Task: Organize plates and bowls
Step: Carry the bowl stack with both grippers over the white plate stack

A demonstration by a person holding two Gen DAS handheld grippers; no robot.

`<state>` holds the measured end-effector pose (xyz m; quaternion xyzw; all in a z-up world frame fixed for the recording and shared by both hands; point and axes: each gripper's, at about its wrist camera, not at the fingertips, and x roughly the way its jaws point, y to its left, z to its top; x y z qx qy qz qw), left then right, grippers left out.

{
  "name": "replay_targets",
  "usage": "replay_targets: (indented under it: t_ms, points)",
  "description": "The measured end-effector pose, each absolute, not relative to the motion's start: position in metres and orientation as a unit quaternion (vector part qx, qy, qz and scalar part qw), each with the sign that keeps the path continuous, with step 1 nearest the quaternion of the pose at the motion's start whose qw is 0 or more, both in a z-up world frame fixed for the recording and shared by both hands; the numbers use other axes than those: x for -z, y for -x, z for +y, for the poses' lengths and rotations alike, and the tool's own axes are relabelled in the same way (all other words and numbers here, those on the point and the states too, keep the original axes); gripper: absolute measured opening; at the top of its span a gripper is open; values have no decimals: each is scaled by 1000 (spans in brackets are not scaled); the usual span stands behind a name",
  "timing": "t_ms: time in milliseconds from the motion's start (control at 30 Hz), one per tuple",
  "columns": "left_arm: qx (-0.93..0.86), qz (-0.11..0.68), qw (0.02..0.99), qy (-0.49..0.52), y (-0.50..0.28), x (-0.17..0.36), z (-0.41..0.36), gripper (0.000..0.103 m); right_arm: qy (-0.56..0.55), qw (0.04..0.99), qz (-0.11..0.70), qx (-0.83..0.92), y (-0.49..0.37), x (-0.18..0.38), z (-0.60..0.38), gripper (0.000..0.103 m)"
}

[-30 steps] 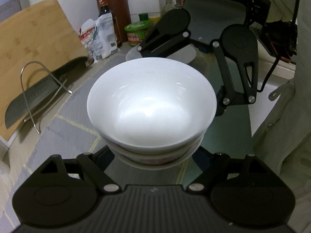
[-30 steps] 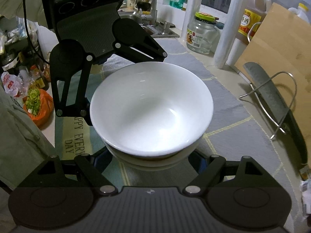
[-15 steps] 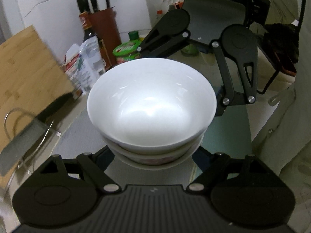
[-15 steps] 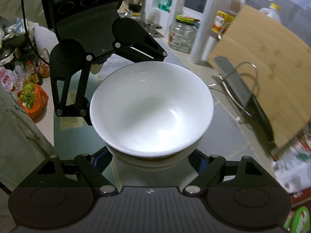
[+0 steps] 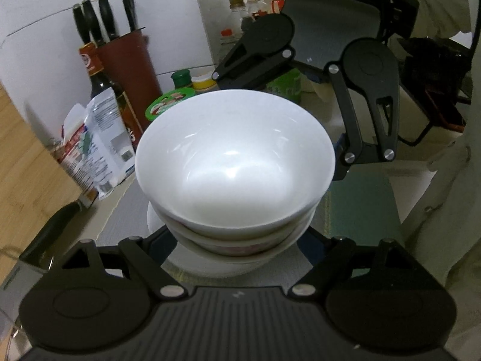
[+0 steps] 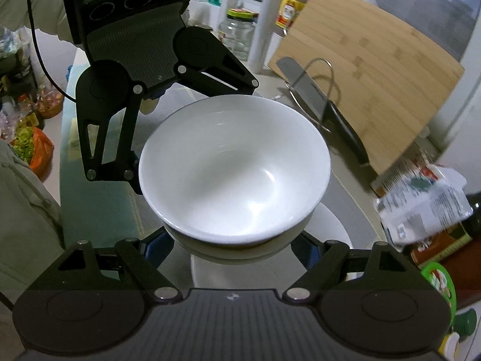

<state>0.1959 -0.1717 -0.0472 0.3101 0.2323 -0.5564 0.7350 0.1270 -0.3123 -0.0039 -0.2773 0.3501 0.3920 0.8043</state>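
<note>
Left wrist view: stack of glossy white ceramic bowls (image 5: 234, 162) sat mid-frame between both tools, above the grey-matted desk (image 5: 129, 213), not resting on it as far as I could tell. Left gripper (image 5: 237, 240) had its jaws clenched on the lower bowls from the near side; right gripper (image 5: 303, 90) reached in from the far side, jaws closed around the stack, pad contact hidden behind the rim. A pinkish band showed on one lower bowl, and a white plate (image 5: 156, 219) lay on the desk below. Reddish-brown knife block (image 5: 126, 69) and sauce bottles stood behind. Right wrist view: same bowls (image 6: 234, 165), right gripper (image 6: 237, 243) gripping low on the stack, left gripper (image 6: 168, 105) opposite. Only here: bamboo cutting board (image 6: 369, 90), wire rack (image 6: 318, 90) holding a cleaver (image 6: 315, 96), clear glass jar (image 6: 237, 33). Plate (image 6: 327, 222) showed more of its rim here; the pink band didn't show. Handling judgement: glazed ceramic, stiff, slick, chips easily, heavy as a stack; nested bowls can shift, so hold low on the outer wall from both sides and keep it level.
</note>
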Motion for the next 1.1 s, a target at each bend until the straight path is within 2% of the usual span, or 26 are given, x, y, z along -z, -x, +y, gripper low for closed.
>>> replay_targets:
  t_ms: [1100]
  points:
    - [590,271,698,-302,-250,83,-218,86,246,794,416,-370,-169,39,-353,88]
